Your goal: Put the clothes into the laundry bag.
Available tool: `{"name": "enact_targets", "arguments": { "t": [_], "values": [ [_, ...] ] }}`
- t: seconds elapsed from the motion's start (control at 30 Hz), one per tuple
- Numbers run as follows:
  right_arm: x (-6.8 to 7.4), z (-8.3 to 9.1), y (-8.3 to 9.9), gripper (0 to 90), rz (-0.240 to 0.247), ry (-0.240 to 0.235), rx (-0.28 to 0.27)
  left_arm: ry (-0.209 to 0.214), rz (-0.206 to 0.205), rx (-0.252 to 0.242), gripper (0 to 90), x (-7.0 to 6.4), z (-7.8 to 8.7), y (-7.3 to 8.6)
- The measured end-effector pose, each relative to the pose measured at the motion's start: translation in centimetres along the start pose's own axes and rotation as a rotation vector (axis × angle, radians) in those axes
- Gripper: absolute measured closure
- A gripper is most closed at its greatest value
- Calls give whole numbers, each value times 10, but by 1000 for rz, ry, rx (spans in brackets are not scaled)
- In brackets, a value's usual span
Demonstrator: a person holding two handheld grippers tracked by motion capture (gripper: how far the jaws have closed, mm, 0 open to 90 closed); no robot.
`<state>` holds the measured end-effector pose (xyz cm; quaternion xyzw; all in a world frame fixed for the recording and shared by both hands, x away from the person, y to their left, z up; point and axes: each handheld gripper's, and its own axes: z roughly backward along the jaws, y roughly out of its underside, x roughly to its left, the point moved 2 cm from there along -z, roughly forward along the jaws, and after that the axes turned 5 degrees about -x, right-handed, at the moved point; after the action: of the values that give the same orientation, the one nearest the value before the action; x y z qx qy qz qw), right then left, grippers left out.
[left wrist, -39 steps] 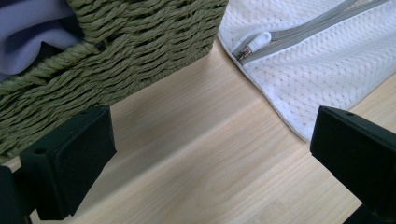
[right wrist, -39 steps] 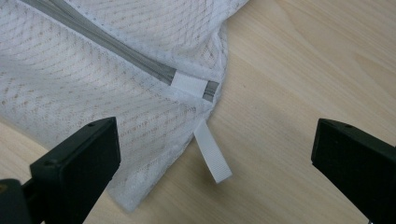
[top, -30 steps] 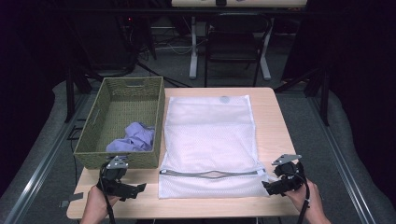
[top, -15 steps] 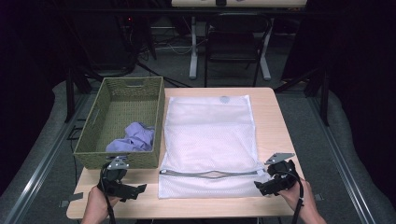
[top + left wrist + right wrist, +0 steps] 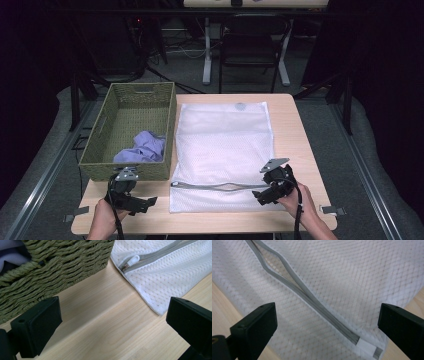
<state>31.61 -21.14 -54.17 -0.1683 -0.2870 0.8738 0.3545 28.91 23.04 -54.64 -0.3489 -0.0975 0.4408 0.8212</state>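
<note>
Between the matt black jaws: white open-weave mesh laundry bag (image 5: 352, 277) with grey fabric zipper (image 5: 312, 302); smooth pale wood worktop (image 5: 100, 322); coarse woven green basket (image 5: 57, 267).

right claw (image 5: 265, 192) moved inward over mesh bag (image 5: 222, 145) corner, near zipper (image 5: 220, 186) end

Overhead light brightens the counter (image 5: 290, 130) while the surroundings stay dark; the white mesh bag (image 5: 342, 285) shows slight motion blur
</note>
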Motion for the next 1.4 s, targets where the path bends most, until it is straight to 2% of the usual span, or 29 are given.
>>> {"name": "enact_targets", "arguments": {
  "t": [0.07,0.17,0.23,0.27,0.33,0.43,0.57,0.63,0.73,0.77,0.9,1.0,1.07,1.17,1.23,1.37,1.4],
  "values": [
    [0,-2,-2,22,6,0,0,0,5,-3,0,0,-1,0],
    [2,-9,-8,23,14,-7,5,15,-4,18,0,0,2,-1],
    [4,-13,-12,25,25,-11,10,15,-9,18,0,-1,2,-1],
    [5,-15,-13,32,29,-11,11,0,-9,-2,0,-2,1,0],
    [6,-18,-16,39,32,-9,13,15,-1,16,0,-1,2,0],
    [7,-23,-19,40,33,-15,17,5,5,2,0,0,0,0],
    [8,-32,-23,40,42,-25,32,23,-5,24,0,-1,1,-1],
    [9,-34,-25,41,50,-26,33,11,-1,3,0,-3,-1,0],
    [13,-40,-28,45,62,-32,43,23,-5,20,0,-1,0,-1],
    [14,-42,-29,55,67,-37,46,17,0,8,0,-1,-1,0],
    [17,-50,-33,70,77,-46,56,30,5,26,0,0,-1,0],
    [20,-56,-36,91,92,-55,67,23,-2,9,0,-1,-2,0],
    [22,-60,-38,106,105,-59,71,33,-3,29,0,-2,-1,0],
    [24,-65,-41,134,113,-58,79,31,4,28,0,0,-1,0],
    [25,-69,-43,150,107,-62,88,25,18,13,0,0,-3,1],
    [26,-76,-46,179,112,-76,94,28,7,18,0,0,-3,0],
    [28,-78,-47,210,112,-85,99,29,7,19,0,0,-3,0]
  ]
}}
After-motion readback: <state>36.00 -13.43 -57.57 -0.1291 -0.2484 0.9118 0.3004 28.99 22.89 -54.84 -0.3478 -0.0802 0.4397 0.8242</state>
